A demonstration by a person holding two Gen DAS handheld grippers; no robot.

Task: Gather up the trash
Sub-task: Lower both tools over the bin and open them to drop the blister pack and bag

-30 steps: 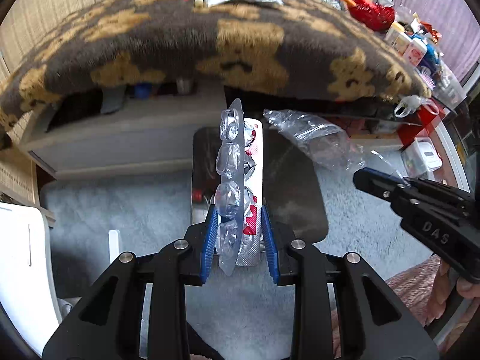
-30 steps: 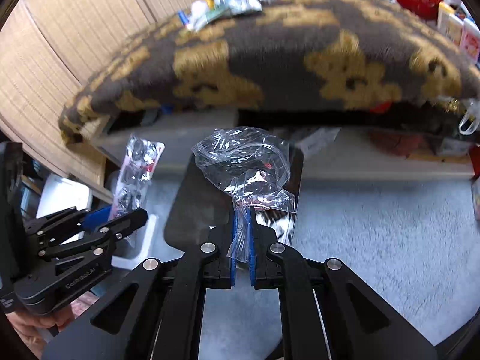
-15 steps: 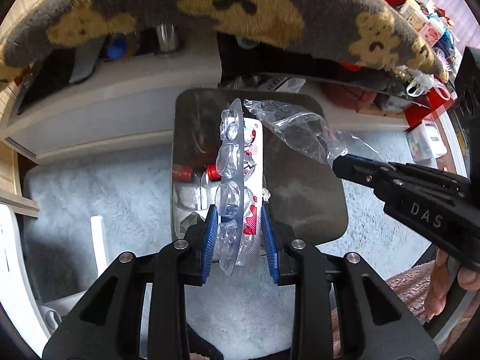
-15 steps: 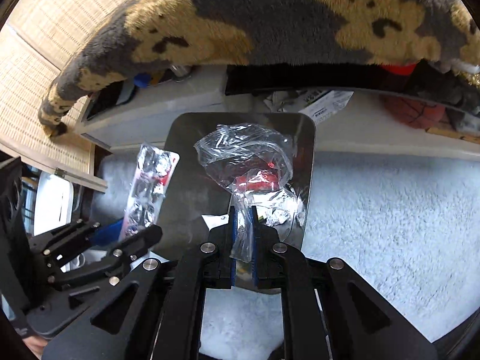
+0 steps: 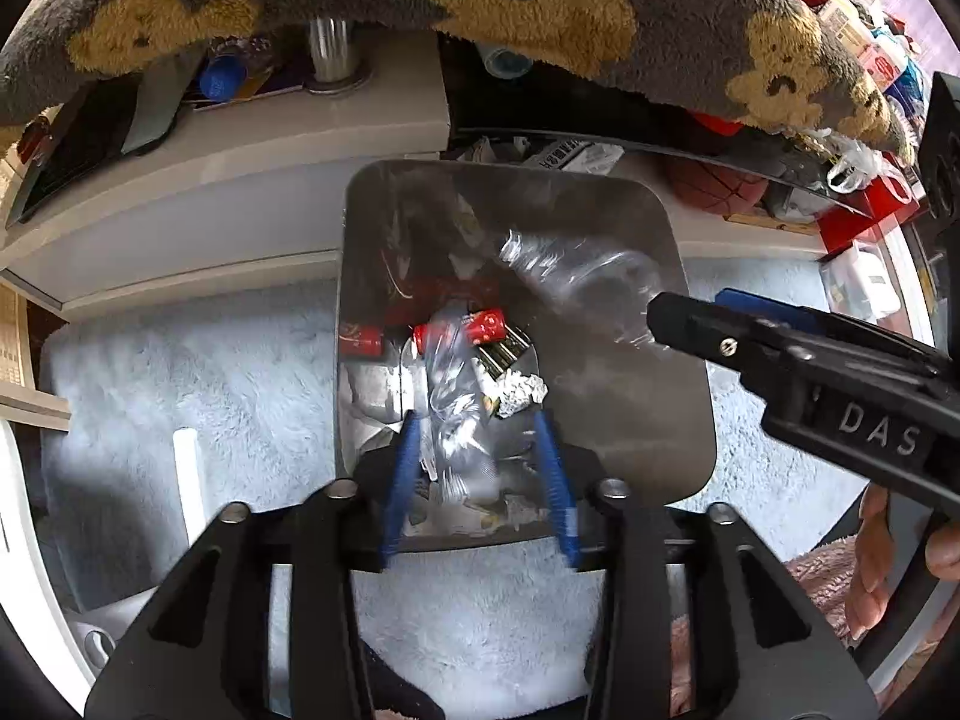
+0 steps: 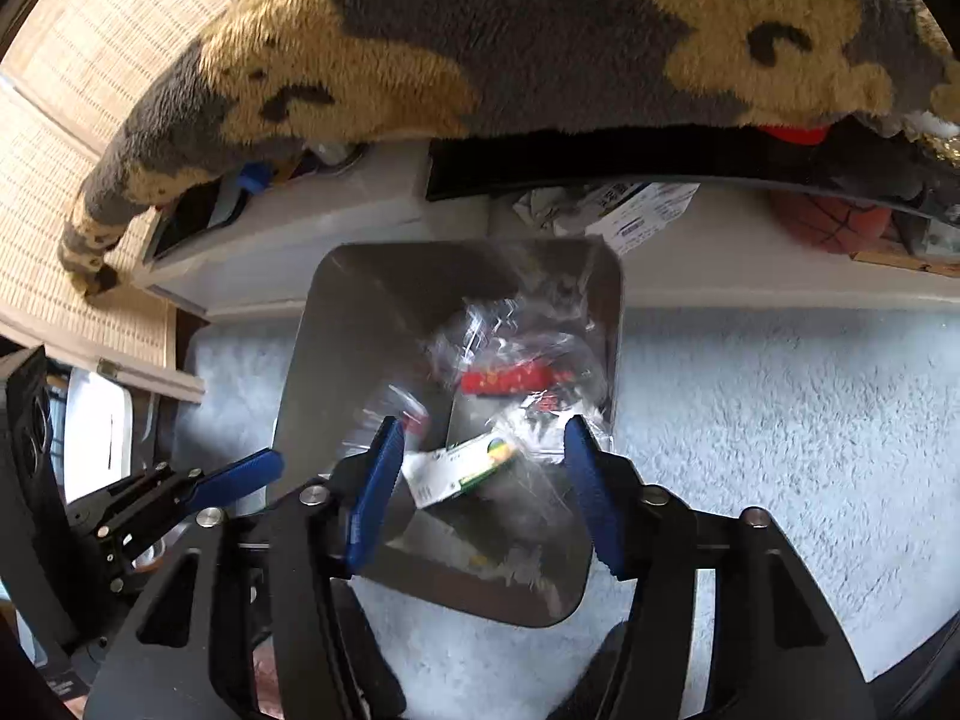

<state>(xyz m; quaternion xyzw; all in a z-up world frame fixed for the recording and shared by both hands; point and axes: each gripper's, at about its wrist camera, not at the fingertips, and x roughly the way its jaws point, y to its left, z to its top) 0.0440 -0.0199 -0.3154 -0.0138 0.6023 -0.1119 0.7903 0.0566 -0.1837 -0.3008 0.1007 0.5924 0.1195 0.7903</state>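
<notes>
The left tongs (image 5: 477, 471) are held apart over the near edge of the metal bin (image 5: 672, 396), their jaws having just been opening; the blister pack (image 5: 447, 396), blurred, is seen loose between them, inside the bin. The right tongs (image 6: 480, 483) likewise stand apart, just opened, and the clear plastic wrapper (image 6: 516, 354) is seen blurred above the bin's trash. The bin stands on a pale carpet (image 6: 780, 420).
</notes>
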